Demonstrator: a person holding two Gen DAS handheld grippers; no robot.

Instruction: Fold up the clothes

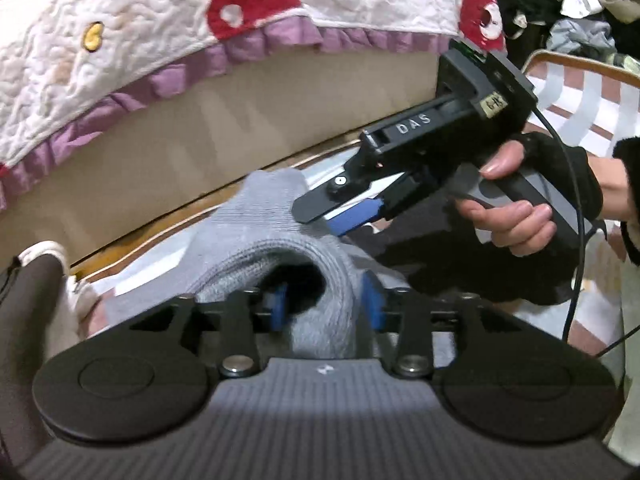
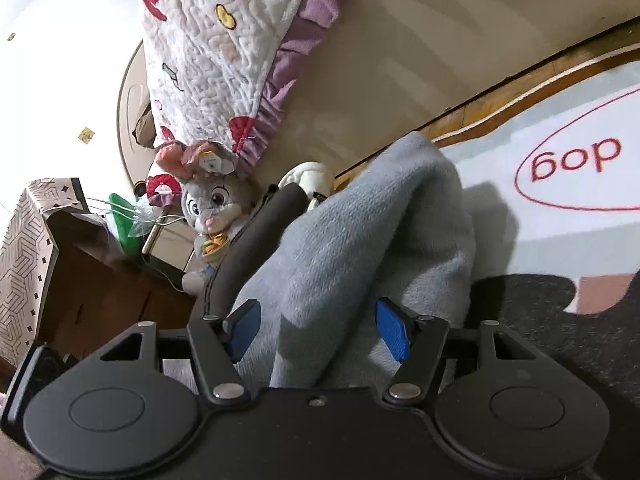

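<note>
1. A grey knitted garment (image 1: 280, 216) lay bunched on the pale mat (image 2: 560, 184) on the floor, just beside the bed base (image 1: 240, 120).
2. The left gripper (image 1: 326, 304) had its blue fingers (image 1: 372, 304) set narrowly around a fold of the garment.
3. The right gripper (image 2: 316, 330), held in a hand (image 1: 516, 208), showed fingers apart with grey cloth between them; whether they pinched it, I couldn't tell.
4. A quilt (image 1: 120, 40) hung over the bed base.

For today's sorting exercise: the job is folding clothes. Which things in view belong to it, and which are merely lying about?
Belonging to the job:
grey knit garment
left tool
right tool
printed mat beneath

Lying about:
plush rabbit
quilted bedspread
clothes heap
white shoe
</note>
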